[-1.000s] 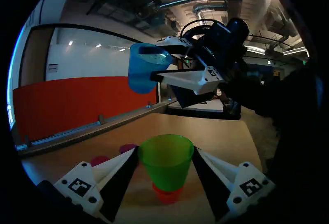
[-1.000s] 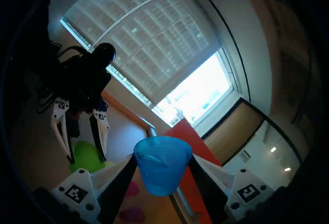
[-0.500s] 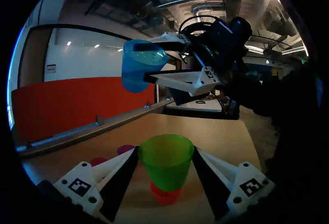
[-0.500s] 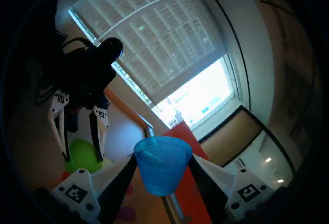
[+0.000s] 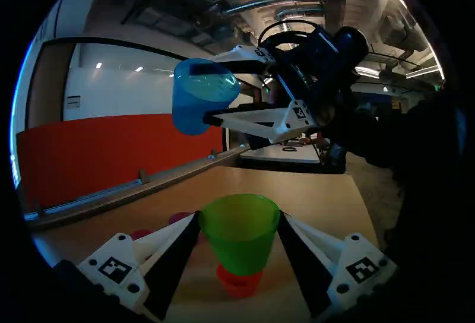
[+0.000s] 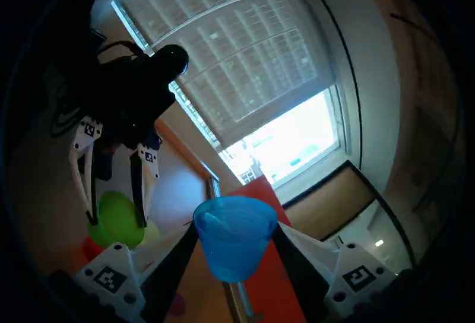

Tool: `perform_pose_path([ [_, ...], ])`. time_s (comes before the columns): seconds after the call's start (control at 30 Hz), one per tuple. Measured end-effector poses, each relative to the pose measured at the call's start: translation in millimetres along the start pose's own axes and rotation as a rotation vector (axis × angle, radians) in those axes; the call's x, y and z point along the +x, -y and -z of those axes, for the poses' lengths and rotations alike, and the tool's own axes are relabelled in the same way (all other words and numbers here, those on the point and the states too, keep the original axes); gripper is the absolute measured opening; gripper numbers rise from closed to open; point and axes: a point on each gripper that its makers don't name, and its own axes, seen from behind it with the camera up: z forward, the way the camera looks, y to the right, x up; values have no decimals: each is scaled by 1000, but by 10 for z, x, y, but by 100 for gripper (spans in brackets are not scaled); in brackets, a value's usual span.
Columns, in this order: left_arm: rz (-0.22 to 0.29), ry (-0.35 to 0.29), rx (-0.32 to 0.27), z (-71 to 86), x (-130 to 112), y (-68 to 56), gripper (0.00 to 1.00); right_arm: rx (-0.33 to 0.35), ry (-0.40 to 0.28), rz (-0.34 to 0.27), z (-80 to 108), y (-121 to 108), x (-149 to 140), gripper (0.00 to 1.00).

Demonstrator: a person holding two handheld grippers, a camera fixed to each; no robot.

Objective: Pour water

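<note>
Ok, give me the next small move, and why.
Probably lower the right claw so its blue cup nears the green cup in the left claw: the blue cup is tilted but high above and apart, so a pour could miss.

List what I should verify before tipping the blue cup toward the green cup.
1. Left gripper holds green cup: ok, both fingers press its sides.
2. Right gripper holds blue cup: ok.
3. Green cup upright, mouth open: ok.
4. Blue cup over the green cup's mouth: not ok, it looks higher but offset in the left gripper view.
5. Water in blue cup: cannot tell.
</note>
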Motion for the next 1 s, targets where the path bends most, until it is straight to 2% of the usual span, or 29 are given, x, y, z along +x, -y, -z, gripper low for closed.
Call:
perform_pose_path([
  [0.67,14,-47,-4,-25,124,-12,90,7,16,99,-17,-16,0,90],
  [1.0,8,-39,-7,-47,111,-30,90,-1,12,137,-4,-46,58,90],
])
